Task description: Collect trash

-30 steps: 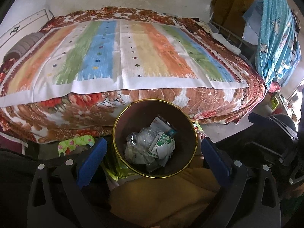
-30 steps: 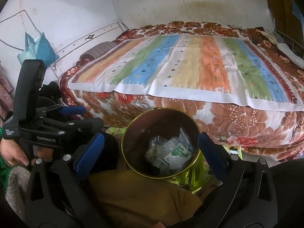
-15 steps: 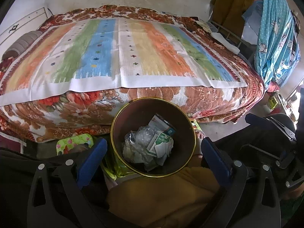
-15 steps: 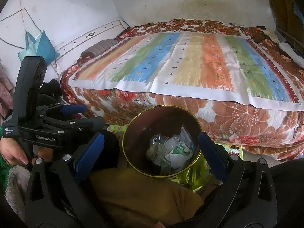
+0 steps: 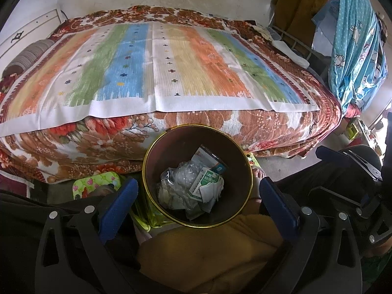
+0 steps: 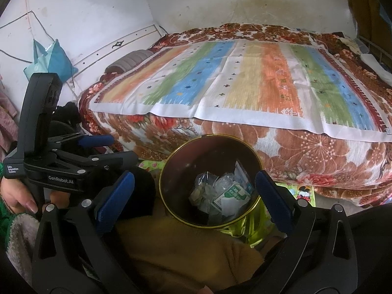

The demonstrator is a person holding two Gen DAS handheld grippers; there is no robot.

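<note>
A round brown bin with a gold rim (image 5: 149, 152) stands on the floor at the foot of the bed; it also shows in the right wrist view (image 6: 171, 161). Crumpled plastic and a green-and-white packet of trash (image 5: 193, 186) lie inside it, also in the right wrist view (image 6: 220, 193). My left gripper (image 5: 196, 201) is open and empty, held above the bin. My right gripper (image 6: 194, 196) is open and empty, also above the bin. The left gripper's body (image 6: 56, 161) shows at the left of the right wrist view.
A bed with a floral blanket (image 5: 73, 147) and a striped cloth (image 5: 159, 73) fills the view behind the bin. A mustard-coloured cloth (image 5: 208, 250) lies below the grippers. Blue fabric (image 5: 355, 49) hangs at the right. A green patterned item (image 5: 95, 183) lies on the floor.
Both cameras have tilted up a little, so the bed and bin sit lower in view. The grippers stay open and the trash in the bin has not moved.
</note>
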